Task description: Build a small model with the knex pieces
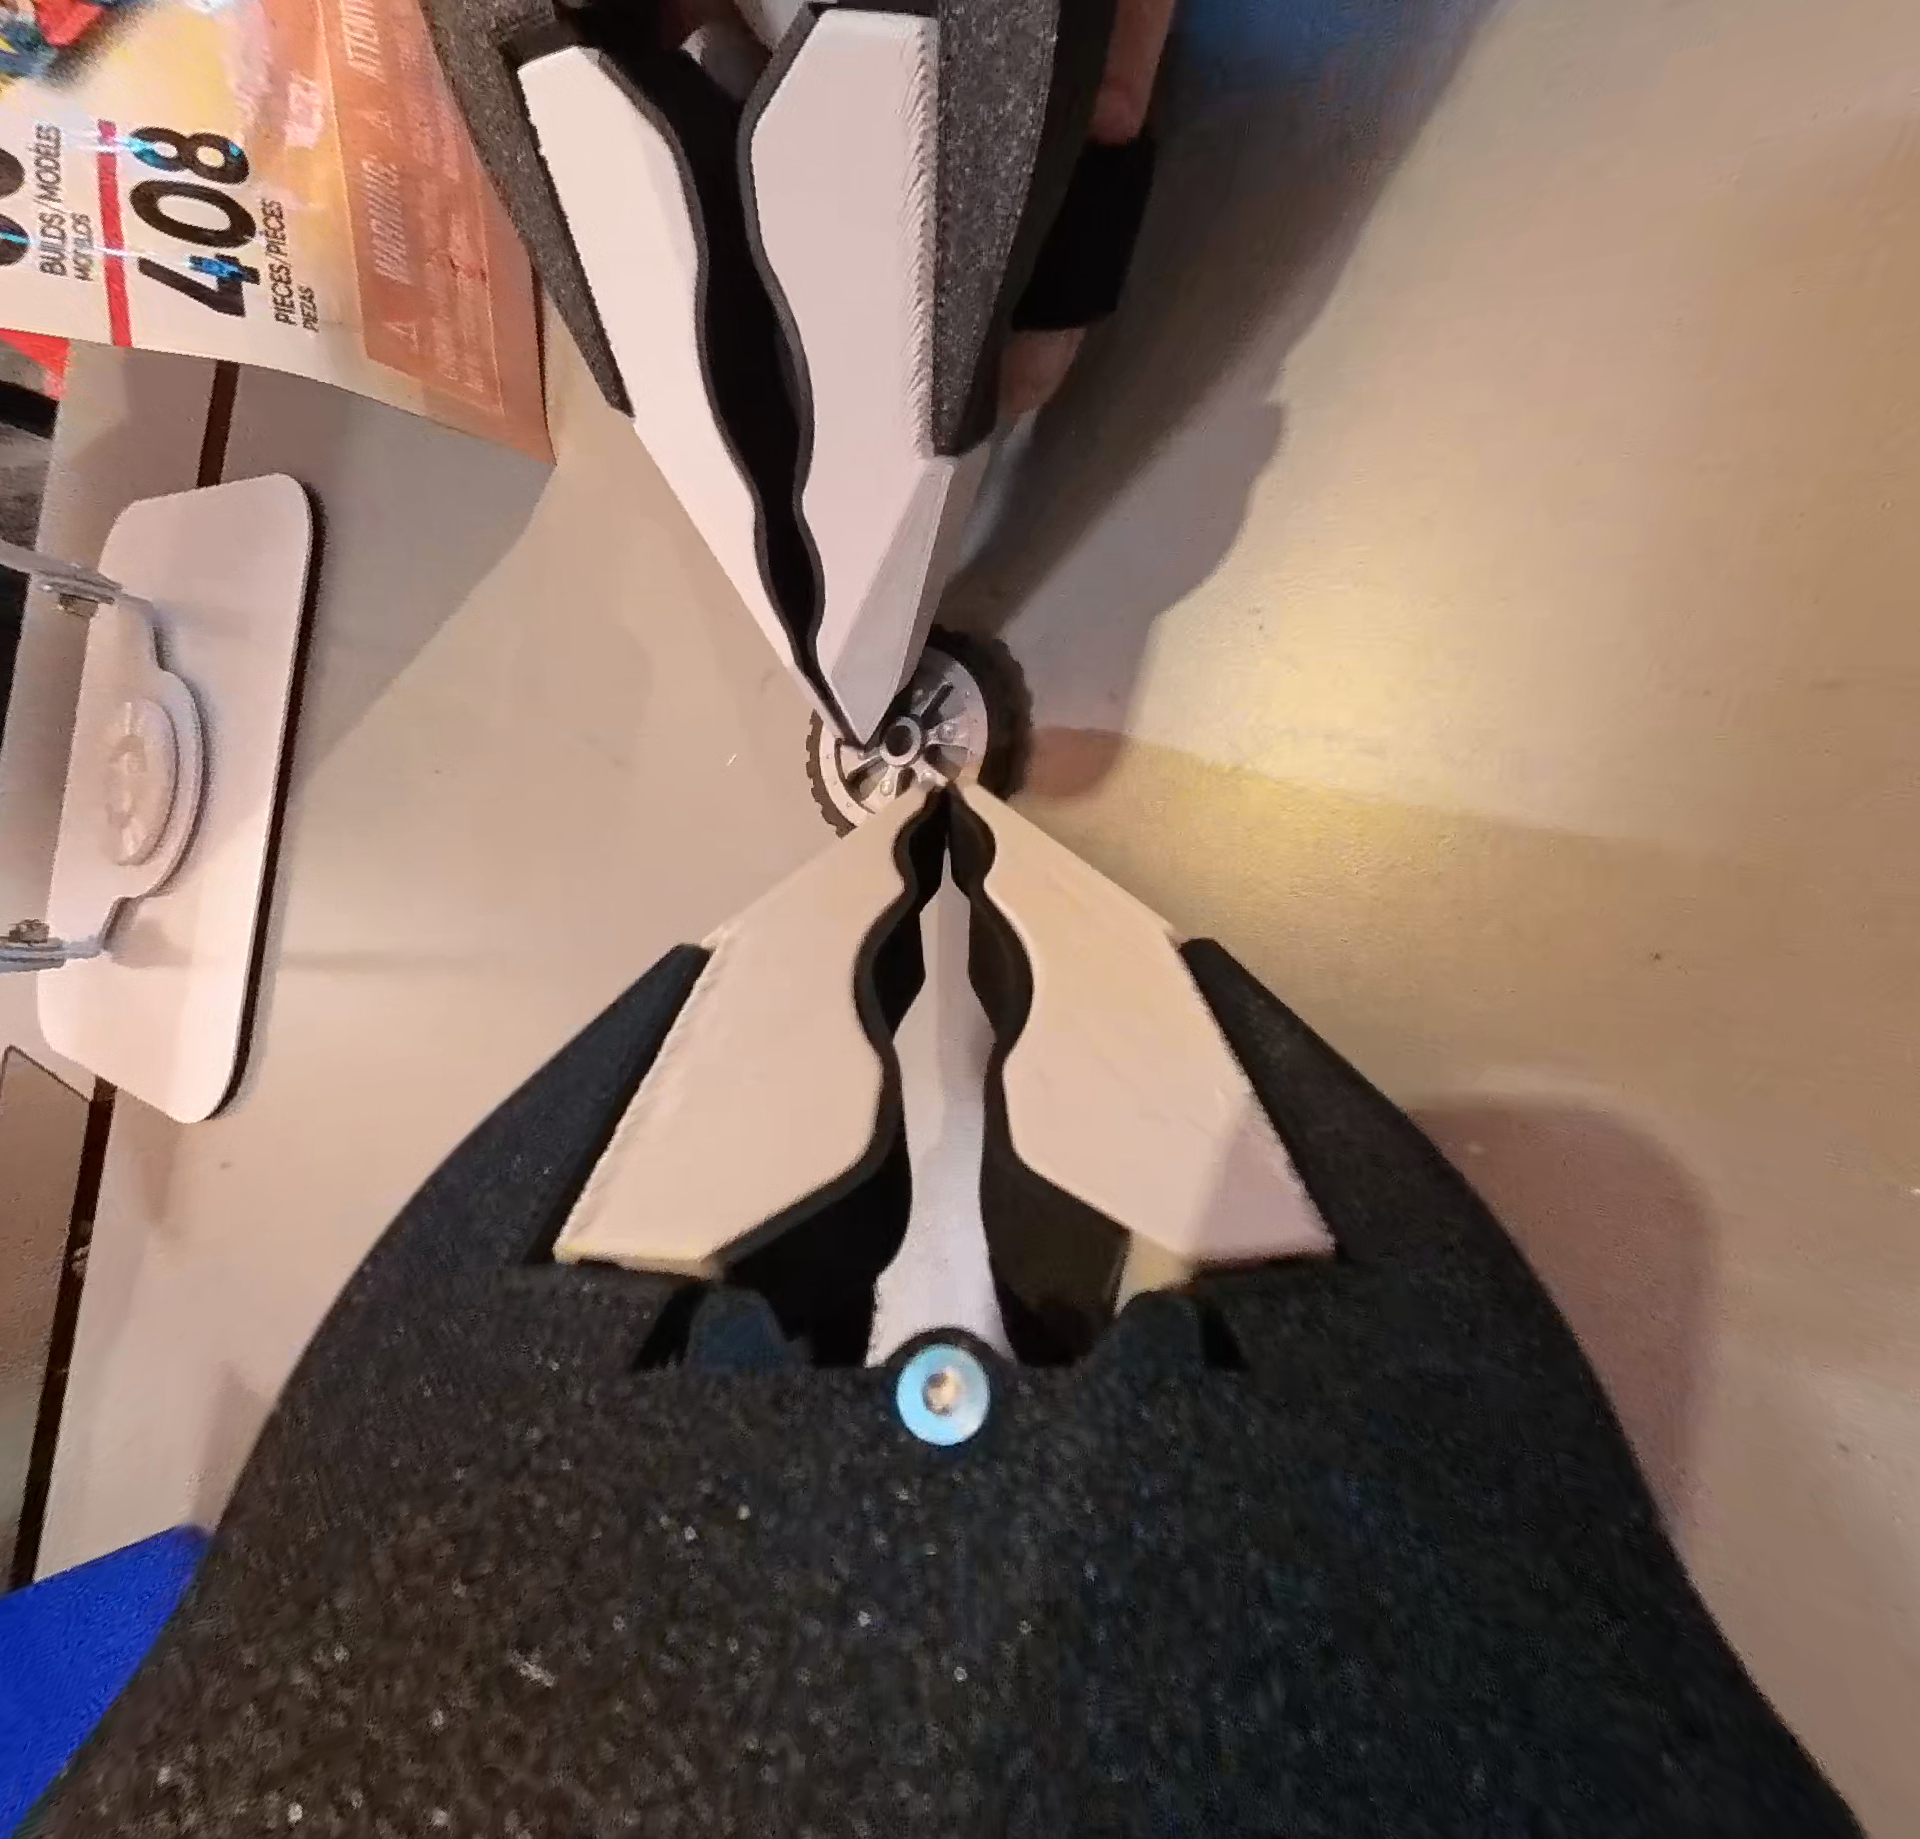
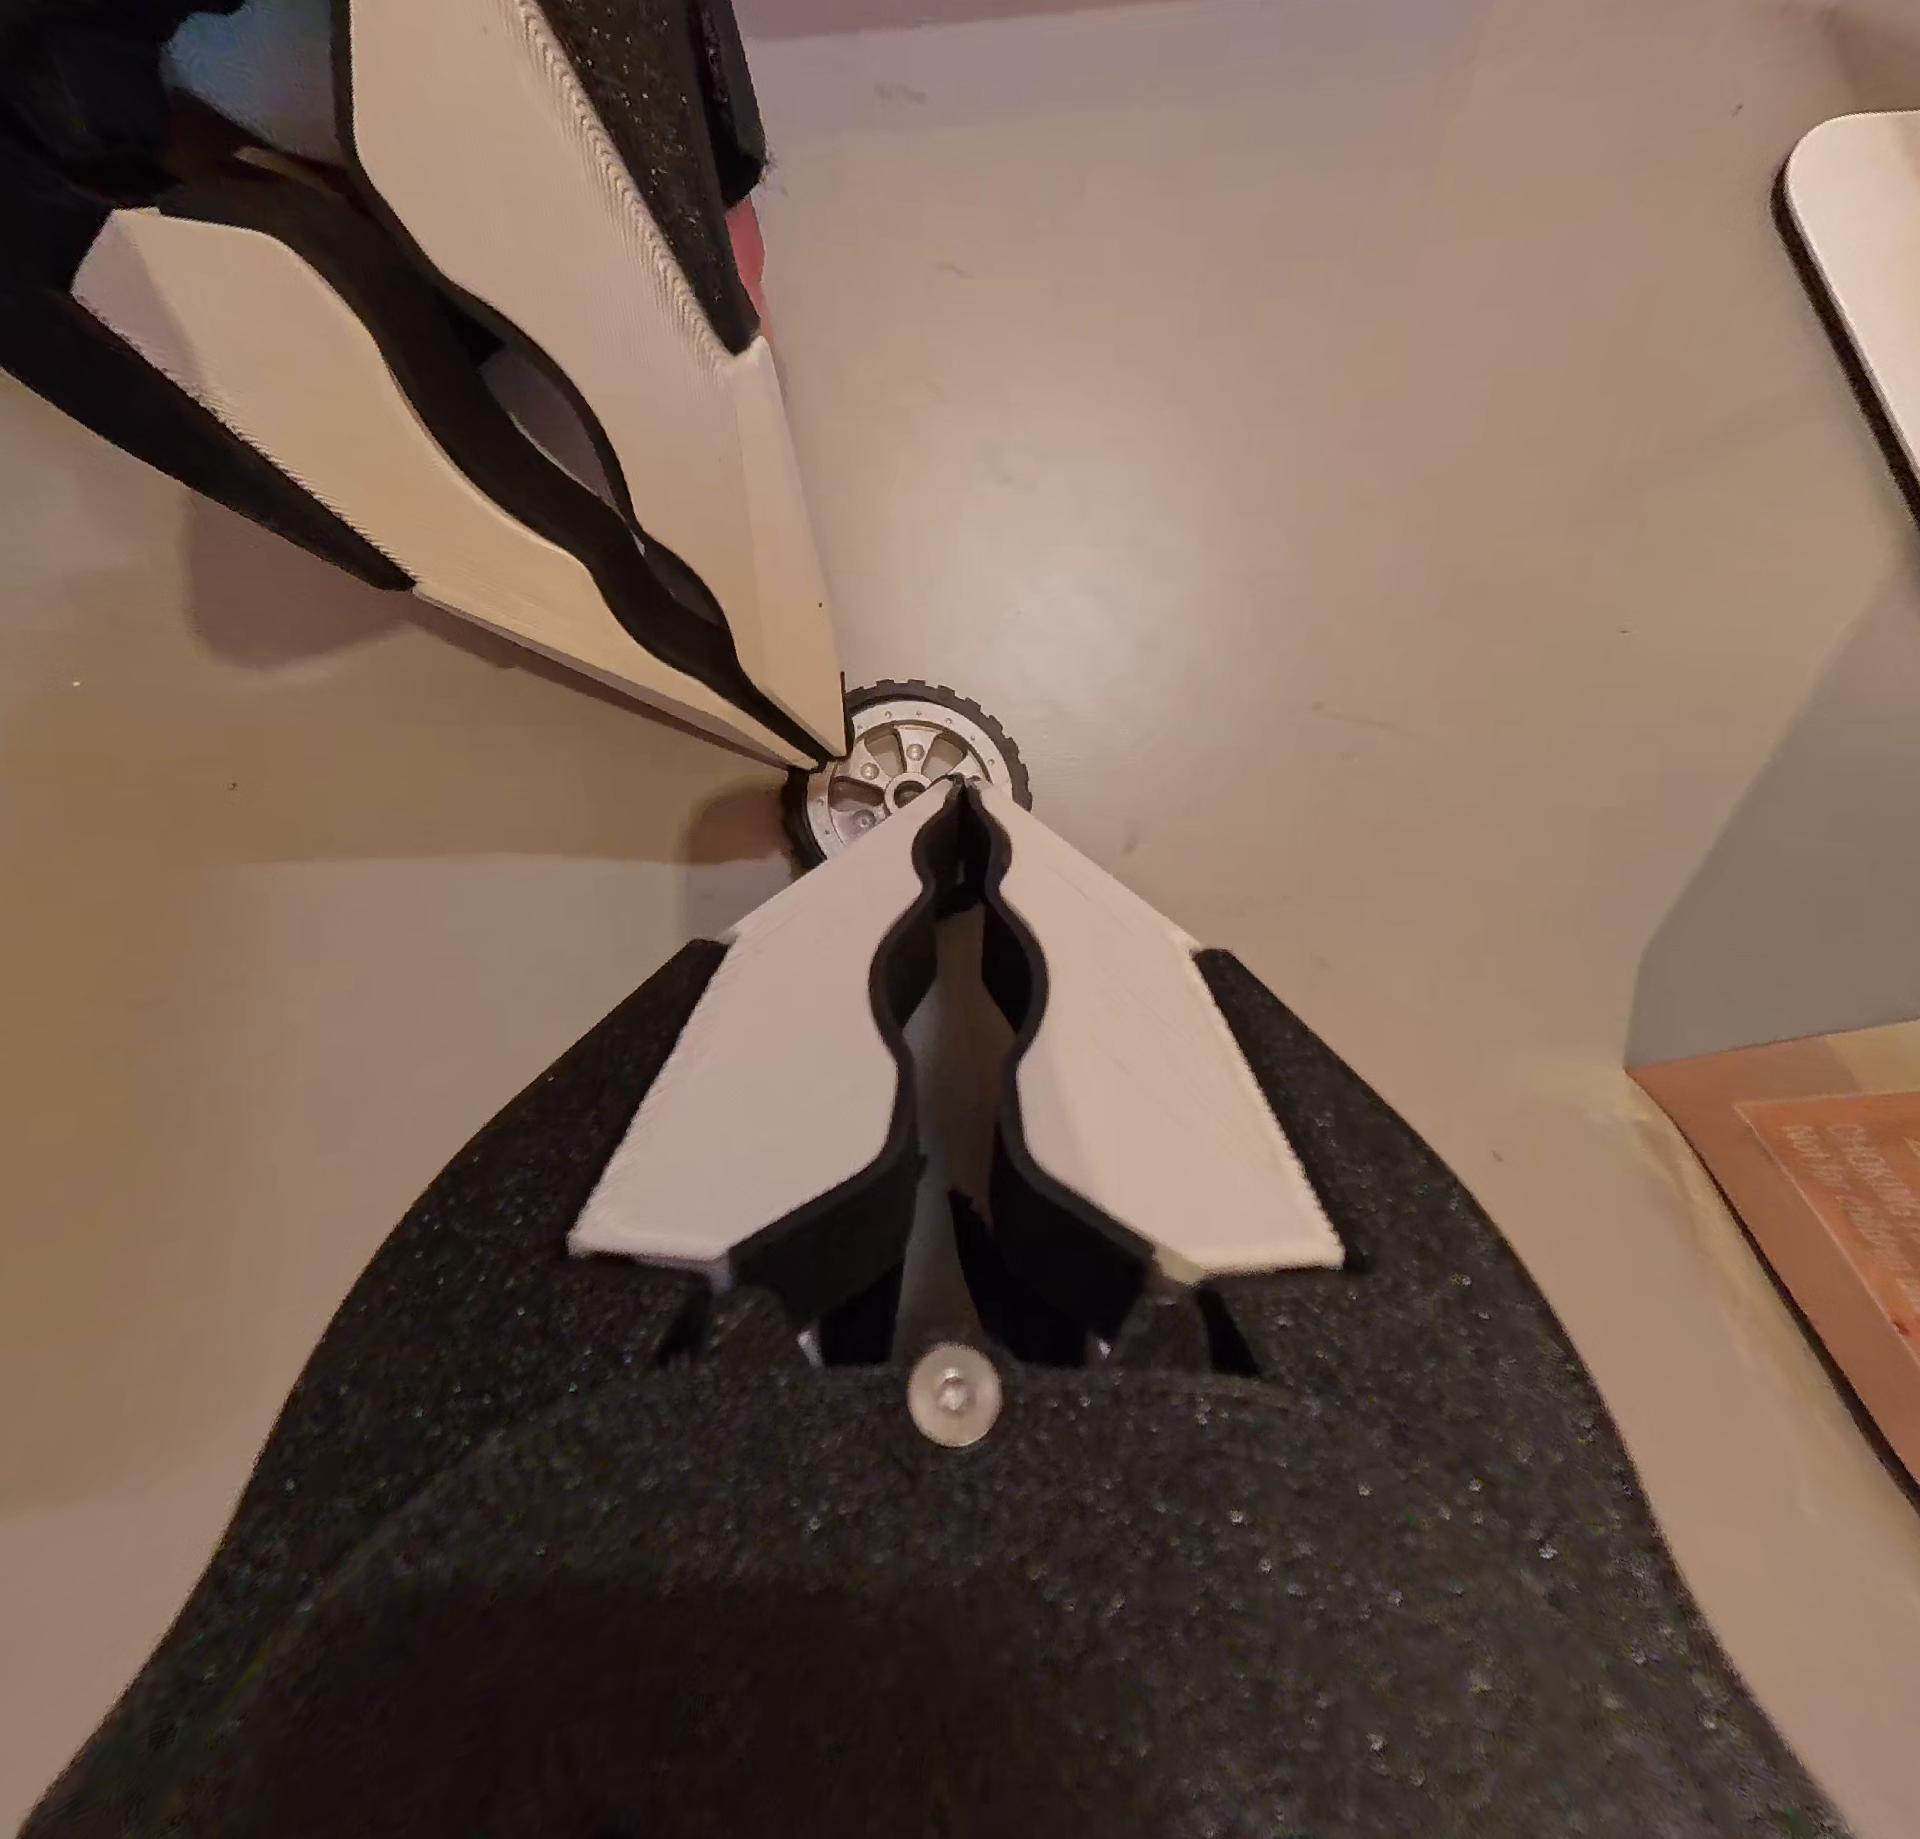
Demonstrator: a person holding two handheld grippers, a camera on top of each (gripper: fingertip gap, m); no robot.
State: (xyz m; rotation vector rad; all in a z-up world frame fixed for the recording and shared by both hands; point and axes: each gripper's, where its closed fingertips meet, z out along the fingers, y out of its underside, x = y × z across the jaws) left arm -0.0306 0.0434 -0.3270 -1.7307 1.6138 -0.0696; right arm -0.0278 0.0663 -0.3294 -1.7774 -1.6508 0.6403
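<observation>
A small toy wheel (image 1: 925, 745) with a silver spoked rim and a black tyre lies on the cream table (image 1: 1455, 646). In the left wrist view my left gripper (image 1: 948, 794) is shut, and its tips touch the wheel's near rim. My right gripper (image 1: 868, 740) comes down from the top, shut, with its tips on the wheel's hub. In the right wrist view my right gripper (image 2: 961, 797) is shut against the wheel (image 2: 894, 766). The left gripper (image 2: 831, 750) meets the wheel's left edge. I cannot tell whether either one pinches the rim.
A printed toy box (image 1: 260, 179) lies at the far left, also showing in the right wrist view (image 2: 1818, 1218). A white board (image 1: 239, 646) carries a metal bracket (image 1: 125, 750); its corner shows at the right (image 2: 1860, 283). A hand with a black strap (image 1: 1081, 231) holds the right gripper.
</observation>
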